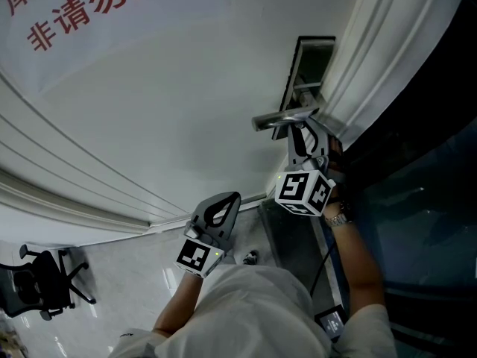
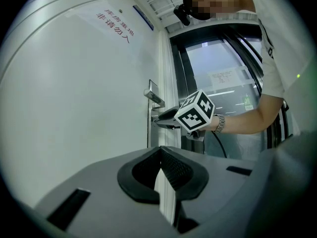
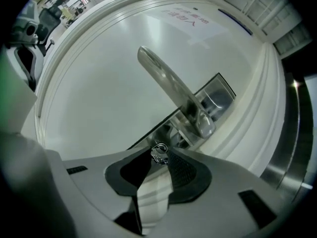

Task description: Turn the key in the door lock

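An office chair [image 1: 45, 282] stands on the floor at the far left, below the white door [image 1: 164, 88] with red characters [image 1: 82, 10] printed on it. The left claw [image 2: 159, 151] hangs level in front of the door, well apart from the lock, its jaws closed tip to tip with nothing between them. Further right, the silver door handle [image 1: 283, 118] juts out from its dark lock plate [image 1: 307, 66] near the door's edge. Just under the handle, the right claw [image 3: 161, 157] points at the lock plate and grips the key [image 3: 157, 149] between its jaw tips; the key sits at the lock below the handle. A wristwatch [image 1: 339, 218] shows on the arm behind the right claw.
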`<state>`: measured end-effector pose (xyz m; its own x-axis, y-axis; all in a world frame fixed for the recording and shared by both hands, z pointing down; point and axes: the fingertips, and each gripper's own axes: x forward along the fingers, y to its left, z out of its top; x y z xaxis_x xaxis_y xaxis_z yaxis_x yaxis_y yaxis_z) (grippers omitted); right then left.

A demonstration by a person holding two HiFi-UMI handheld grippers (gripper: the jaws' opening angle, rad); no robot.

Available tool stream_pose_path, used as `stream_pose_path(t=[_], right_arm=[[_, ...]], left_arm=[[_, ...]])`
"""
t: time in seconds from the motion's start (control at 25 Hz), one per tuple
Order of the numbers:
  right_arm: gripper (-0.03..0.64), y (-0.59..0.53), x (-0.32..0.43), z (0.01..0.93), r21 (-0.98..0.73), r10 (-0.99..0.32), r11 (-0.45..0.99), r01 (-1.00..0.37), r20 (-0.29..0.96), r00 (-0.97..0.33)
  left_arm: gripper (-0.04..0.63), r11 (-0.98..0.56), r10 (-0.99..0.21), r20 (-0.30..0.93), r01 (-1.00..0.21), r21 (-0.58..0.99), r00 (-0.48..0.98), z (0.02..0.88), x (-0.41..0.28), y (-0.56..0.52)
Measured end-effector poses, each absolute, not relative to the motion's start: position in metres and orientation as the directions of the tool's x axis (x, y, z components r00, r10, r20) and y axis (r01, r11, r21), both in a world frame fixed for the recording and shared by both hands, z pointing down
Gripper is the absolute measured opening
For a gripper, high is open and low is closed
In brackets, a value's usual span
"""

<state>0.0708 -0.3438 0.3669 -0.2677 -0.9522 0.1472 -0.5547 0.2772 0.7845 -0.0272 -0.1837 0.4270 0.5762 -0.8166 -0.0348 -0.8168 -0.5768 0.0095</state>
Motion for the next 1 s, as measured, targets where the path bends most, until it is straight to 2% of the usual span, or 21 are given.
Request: stream_pose_path(t=[0.28, 0.32, 0.6, 0.72, 0.84, 1.0], right_arm=[[0.083, -0.344, 0.073, 0.364, 0.712, -0.951, 0.294, -0.637, 0.149, -0.272], [0.01, -0.344, 0.074, 0.364, 0.706, -0.952, 0.292, -0.645, 0.146, -0.271], [0.009, -0.344, 0.076, 0.364, 0.602, -0.944, 0.326, -0.729, 0.171, -0.282], [0.009, -0.346, 0.077, 0.362, 0.451, -0.928, 0.373, -0.811, 0.19, -0.321], [0.009, -0.349, 0.08, 0.361, 0.219, -0.904, 0.417, -0.882, 0.199, -0.378], [0.009, -0.35, 0.086, 0.361, -0.089, -0.872, 0.449, -0.889, 0.176, -0.457]], left_arm=[[0.003, -0.582, -0.813, -0.03, -0.813, 0.012, 0.581, 0.428, -0.027, -0.183], [0.003, -0.581, -0.814, -0.029, -0.814, 0.013, 0.58, 0.428, -0.027, -0.183], [0.003, -0.58, -0.814, -0.023, -0.814, 0.007, 0.58, 0.429, -0.029, -0.182], [0.003, -0.584, -0.812, -0.022, -0.812, 0.006, 0.583, 0.429, -0.028, -0.182], [0.003, -0.592, -0.806, -0.022, -0.806, 0.0, 0.592, 0.429, -0.025, -0.182], [0.003, -0.596, -0.803, -0.023, -0.803, -0.001, 0.596, 0.428, -0.023, -0.181]])
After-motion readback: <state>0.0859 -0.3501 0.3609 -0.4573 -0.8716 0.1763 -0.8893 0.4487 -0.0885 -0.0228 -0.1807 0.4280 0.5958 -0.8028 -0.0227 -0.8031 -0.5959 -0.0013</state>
